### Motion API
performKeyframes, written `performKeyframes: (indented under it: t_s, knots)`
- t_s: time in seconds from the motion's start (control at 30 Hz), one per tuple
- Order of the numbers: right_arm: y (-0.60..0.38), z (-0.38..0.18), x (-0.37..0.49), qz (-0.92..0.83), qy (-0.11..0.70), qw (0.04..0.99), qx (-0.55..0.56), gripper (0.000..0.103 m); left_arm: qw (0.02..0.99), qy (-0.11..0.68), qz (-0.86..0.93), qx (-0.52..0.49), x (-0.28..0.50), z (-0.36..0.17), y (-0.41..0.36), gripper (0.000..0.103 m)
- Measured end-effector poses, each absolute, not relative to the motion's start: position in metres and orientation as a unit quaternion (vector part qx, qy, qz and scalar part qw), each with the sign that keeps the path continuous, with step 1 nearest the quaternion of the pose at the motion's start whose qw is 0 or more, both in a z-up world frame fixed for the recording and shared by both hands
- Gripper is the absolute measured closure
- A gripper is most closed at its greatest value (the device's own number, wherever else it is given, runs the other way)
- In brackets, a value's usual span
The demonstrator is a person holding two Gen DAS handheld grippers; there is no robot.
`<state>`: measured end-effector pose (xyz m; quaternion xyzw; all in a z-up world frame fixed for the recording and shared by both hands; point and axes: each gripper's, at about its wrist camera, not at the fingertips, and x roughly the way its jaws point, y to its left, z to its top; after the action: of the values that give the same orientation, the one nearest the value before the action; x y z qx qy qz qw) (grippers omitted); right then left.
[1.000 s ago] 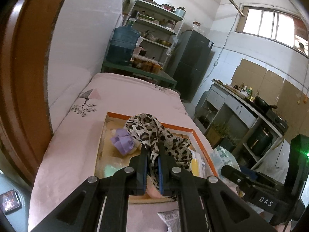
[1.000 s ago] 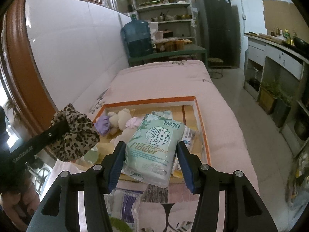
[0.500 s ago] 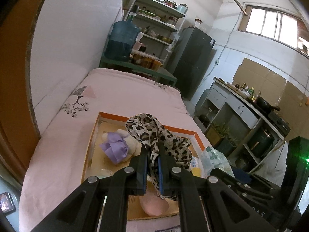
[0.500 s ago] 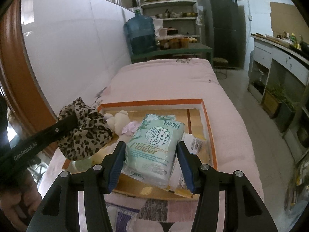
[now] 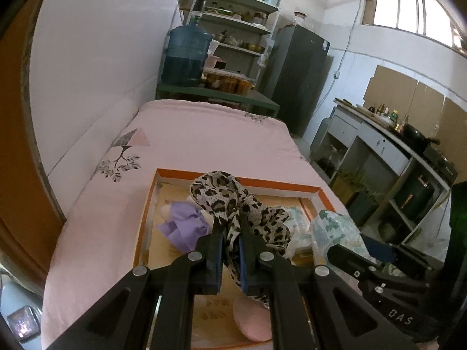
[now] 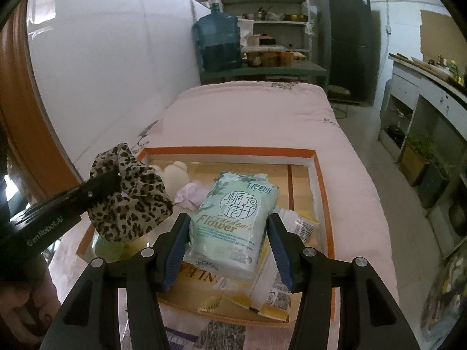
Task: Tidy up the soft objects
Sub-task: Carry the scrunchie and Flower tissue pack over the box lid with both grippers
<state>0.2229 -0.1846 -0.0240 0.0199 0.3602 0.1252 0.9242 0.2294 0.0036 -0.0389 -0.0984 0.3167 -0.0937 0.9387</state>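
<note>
The left gripper (image 5: 230, 233) is pinching a leopard cloth (image 5: 233, 201) tight, tilting downward. The right gripper (image 6: 226, 227) is clamping a tissue pack (image 6: 233, 221), jaws wide, angling down too.

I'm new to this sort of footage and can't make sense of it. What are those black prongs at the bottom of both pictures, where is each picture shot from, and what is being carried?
No robot here: a person holds a two-fingered grabber in each hand, and a wide-angle camera on each one looks forward along its fingers. The black prongs are those fingers.

The left camera's picture shows the left gripper pinched shut on a leopard-print cloth. The right camera's picture shows the right gripper clamped on a pale green tissue pack, with the left one and its cloth coming in from the side.

Both are held above an orange-rimmed tray lying on a pink bedcover. In the tray lie a purple cloth, a cream plush toy, a pink pad and some packets.
</note>
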Motion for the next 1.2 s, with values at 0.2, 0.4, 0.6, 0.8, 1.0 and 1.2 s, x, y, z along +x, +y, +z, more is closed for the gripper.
performKeyframes:
  t_s: [0.2, 0.4, 0.6, 0.8, 1.0, 1.2]
  knots:
    - [-0.181, -0.030, 0.232, 0.131, 0.365, 0.922, 0.013, 0.047, 0.939, 0.325, -0.078, -0.076, 0.235, -0.046, 0.000, 0.094]
    - [-0.177, -0.038, 0.240, 0.133, 0.372, 0.919, 0.009, 0.047, 0.937, 0.337, -0.071, -0.063, 0.240, -0.054, -0.004, 0.094]
    - [-0.175, -0.046, 0.246, 0.135, 0.380, 0.915, 0.005, 0.047, 0.933, 0.348, -0.068, -0.061, 0.246, -0.063, -0.004, 0.094]
    - [-0.174, -0.051, 0.249, 0.137, 0.383, 0.913, 0.002, 0.047, 0.932, 0.353, -0.065, -0.058, 0.249, -0.070, -0.004, 0.094]
    - [-0.173, -0.053, 0.250, 0.139, 0.385, 0.913, 0.004, 0.045, 0.927, 0.363, -0.072, -0.064, 0.255, -0.075, -0.002, 0.091]
    - [-0.173, -0.053, 0.248, 0.141, 0.383, 0.913, 0.007, 0.045, 0.927, 0.361, -0.073, -0.068, 0.255, -0.075, 0.000, 0.076]
